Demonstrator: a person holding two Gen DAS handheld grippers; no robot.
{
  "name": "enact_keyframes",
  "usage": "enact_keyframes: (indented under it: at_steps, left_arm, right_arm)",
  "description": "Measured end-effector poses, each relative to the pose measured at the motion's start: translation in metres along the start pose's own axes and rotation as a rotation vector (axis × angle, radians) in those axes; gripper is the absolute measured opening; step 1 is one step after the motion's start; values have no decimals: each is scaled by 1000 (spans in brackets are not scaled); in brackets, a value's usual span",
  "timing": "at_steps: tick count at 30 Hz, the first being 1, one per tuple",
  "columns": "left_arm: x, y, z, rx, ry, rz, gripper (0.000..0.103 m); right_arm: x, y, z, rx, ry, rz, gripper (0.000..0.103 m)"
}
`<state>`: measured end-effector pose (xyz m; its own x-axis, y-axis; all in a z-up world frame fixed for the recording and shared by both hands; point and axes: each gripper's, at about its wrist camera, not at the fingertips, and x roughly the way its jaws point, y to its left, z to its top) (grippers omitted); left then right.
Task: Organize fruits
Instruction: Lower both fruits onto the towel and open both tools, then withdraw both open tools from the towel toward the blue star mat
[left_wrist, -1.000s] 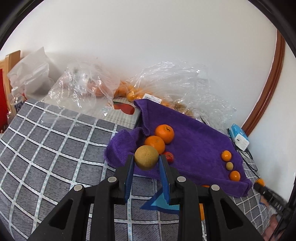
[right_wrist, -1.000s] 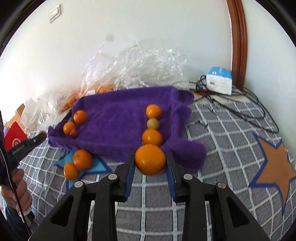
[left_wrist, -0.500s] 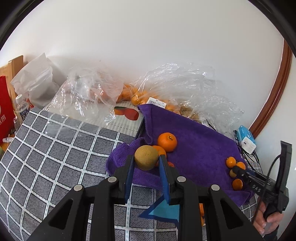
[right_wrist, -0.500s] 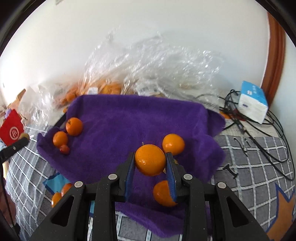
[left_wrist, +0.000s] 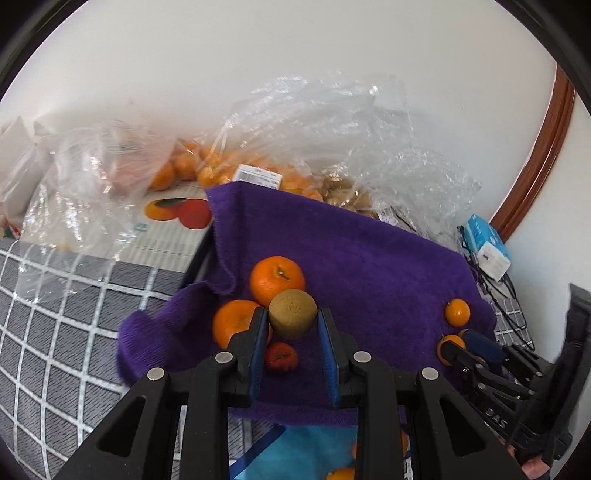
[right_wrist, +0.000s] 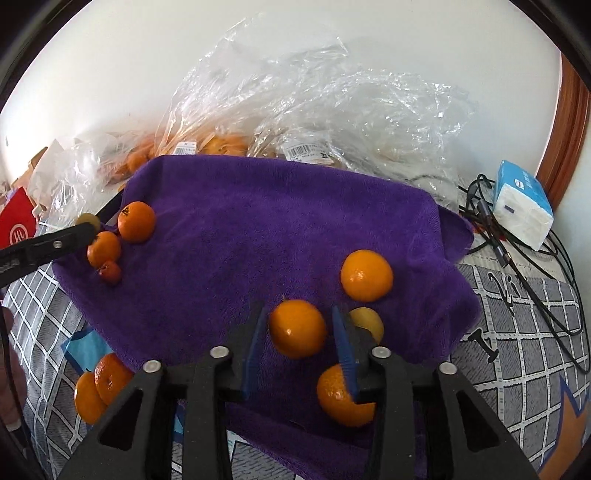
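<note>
Left tool (left_wrist: 291, 325) pinching a brownish fruit (left_wrist: 292, 313) over the purple towel (left_wrist: 369, 266); right tool (right_wrist: 298, 328) jaws just been opening, orange (right_wrist: 297, 328) sits loose between them, pads not touching it

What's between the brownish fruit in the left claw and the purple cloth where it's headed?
Nothing visible blocks it. The left gripper holds the brown fruit over bare purple towel, beside two oranges and a small red fruit.
</note>
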<state>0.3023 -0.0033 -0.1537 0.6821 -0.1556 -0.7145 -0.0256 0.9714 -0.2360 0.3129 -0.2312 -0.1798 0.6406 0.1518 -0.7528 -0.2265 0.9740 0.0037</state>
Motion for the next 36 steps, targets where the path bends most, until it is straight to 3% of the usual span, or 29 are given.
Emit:
enact_keyframes:
  at_steps: [4, 8, 12, 17, 20, 24, 27, 36]
  left_arm:
    - [19, -8, 5, 13, 61, 0, 26]
    - [34, -15, 6, 41, 108, 73, 26]
    - [36, -19, 4, 52, 115, 87, 26]
    - [36, -20, 5, 54, 114, 96, 30]
    - [27, -17, 4, 42, 122, 69, 34]
    - [-1, -7, -2, 38, 74, 47, 42]
    - [-23, 7, -11, 14, 43, 24, 42]
    - [-70, 64, -48, 12, -1, 50, 42]
  right_arm:
    - [-18, -2, 1, -6, -58, 5, 50]
    - [-27, -8, 4, 12, -75, -1, 51]
    - [-33, -15, 4, 20, -76, -56, 51]
    - [-41, -20, 0, 46, -68, -58, 51]
    - [-47, -19, -5, 55, -53, -69, 51]
    - [-59, -12, -16, 77, -34, -83, 51]
    - [-71, -5, -26, 86, -28, -106, 51]
    - [-106, 20, -59, 157, -57, -188, 51]
